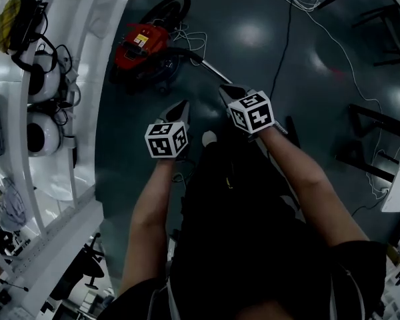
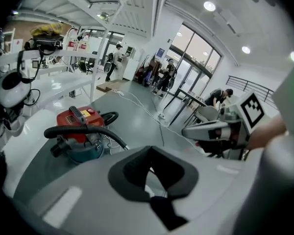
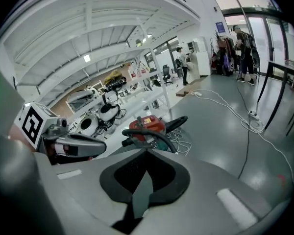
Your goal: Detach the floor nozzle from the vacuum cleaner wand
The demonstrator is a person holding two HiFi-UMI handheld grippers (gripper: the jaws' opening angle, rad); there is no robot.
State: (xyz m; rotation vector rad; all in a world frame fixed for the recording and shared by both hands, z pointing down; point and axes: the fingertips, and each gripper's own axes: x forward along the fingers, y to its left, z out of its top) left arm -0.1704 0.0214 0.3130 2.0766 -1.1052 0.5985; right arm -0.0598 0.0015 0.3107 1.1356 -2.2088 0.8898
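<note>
Hovering side by side near the red vacuum cleaner (image 1: 141, 45), left gripper (image 1: 181, 105) and right gripper (image 1: 225, 90) both clenched, grasping nothing

A long white workbench (image 1: 87, 32) runs beside the glossy grey floor (image 1: 313, 92). On the workbench sit two white rounded devices (image 1: 45, 79) with black cables, and a yellow-and-black item (image 1: 10, 15) lies farther along it. Out from the workbench, a black cable (image 1: 285, 39) and a white cable (image 1: 347, 61) trail over the floor. Black metal frames (image 1: 372, 122) stand well apart from it. Beyond the workbench's far end, people (image 2: 165, 75) stand by glass doors (image 2: 198, 58).
</note>
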